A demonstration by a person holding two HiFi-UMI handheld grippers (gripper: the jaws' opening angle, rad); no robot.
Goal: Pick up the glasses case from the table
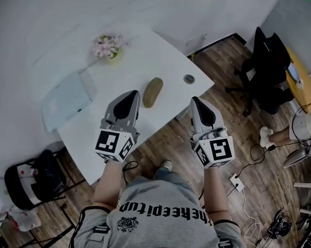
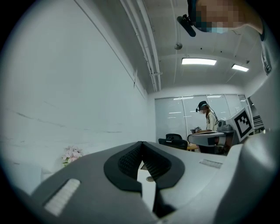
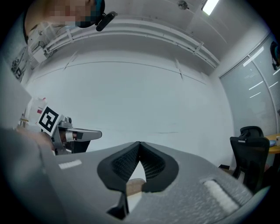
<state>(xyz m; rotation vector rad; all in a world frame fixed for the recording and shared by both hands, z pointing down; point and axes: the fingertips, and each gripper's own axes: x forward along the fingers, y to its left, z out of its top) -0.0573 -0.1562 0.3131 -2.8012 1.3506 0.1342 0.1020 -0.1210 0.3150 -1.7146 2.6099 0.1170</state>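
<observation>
1. The left gripper [image 1: 134,95] has its fingers [image 2: 129,159] clenched. In the left gripper view the two tips meet in a point, with only a narrow slit lower down, and they hold nothing.
2. The right gripper [image 1: 195,100] is the same. In the right gripper view its fingers [image 3: 153,164] press together at the tip and grasp nothing.
3. The glasses case [image 1: 153,92] lies flat on the worktop [image 1: 158,57] near its front edge. In the head view it sits between the two grippers, just beside the left tip and farther from the right, and no finger touches it.
4. The case is an olive-brown oblong with rounded ends and a smooth, slightly domed top.
5. Each finger is a grey moulded shell that tapers forward. Its inner face is lined with a black pad with a fine ribbed grid.
6. A cube [image 1: 113,145] with black-and-white square markers sits at the back of the left gripper, and another cube [image 1: 216,152] at the back of the right.
7. The worktop is white and matte, with a rounded corner and a small round grey disc [image 1: 189,78] set into it.
8. A pot of pale pink flowers [image 1: 109,46] stands at the far side, and a translucent bluish sheet [image 1: 69,99] lies to the left.
9. The floor [image 1: 170,142] is brown wood planks.
</observation>
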